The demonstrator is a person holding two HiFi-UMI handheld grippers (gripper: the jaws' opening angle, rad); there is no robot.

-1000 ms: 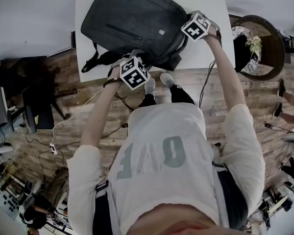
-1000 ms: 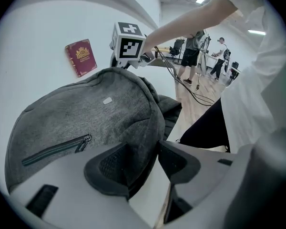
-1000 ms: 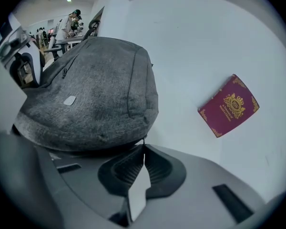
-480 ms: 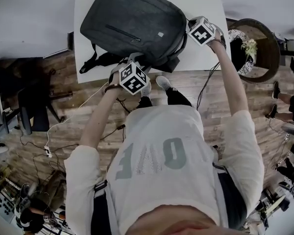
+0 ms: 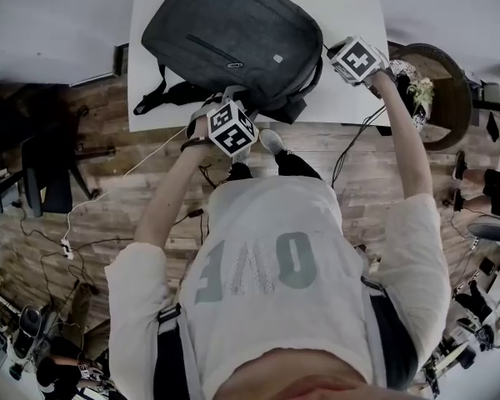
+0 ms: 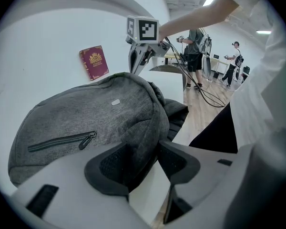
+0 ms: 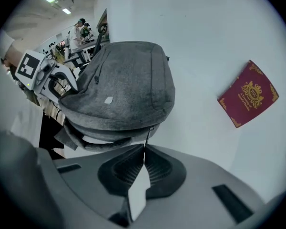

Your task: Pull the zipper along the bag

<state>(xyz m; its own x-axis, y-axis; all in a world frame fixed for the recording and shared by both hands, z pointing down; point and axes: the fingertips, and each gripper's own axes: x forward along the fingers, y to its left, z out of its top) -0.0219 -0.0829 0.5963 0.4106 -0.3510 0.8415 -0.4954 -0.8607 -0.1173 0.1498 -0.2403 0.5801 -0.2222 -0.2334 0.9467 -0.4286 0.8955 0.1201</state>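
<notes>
A dark grey backpack lies on the white table. My left gripper sits at the bag's near edge. In the left gripper view its jaws are clamped on a fold of the bag's fabric. My right gripper is just off the bag's right side. In the right gripper view it is shut on a thin zipper pull that runs up to the bag's rim. Each gripper shows in the other's view: the right gripper and the left gripper.
A red booklet lies flat on the table beyond the bag, also in the left gripper view. A front pocket zipper crosses the bag. Straps hang at the table's near edge. A round wooden stand stands at the right, with cables on the floor.
My right gripper has moved to the right, away from the bag's side, still shut on the pull. The left gripper has stayed clamped on the bag's edge.
</notes>
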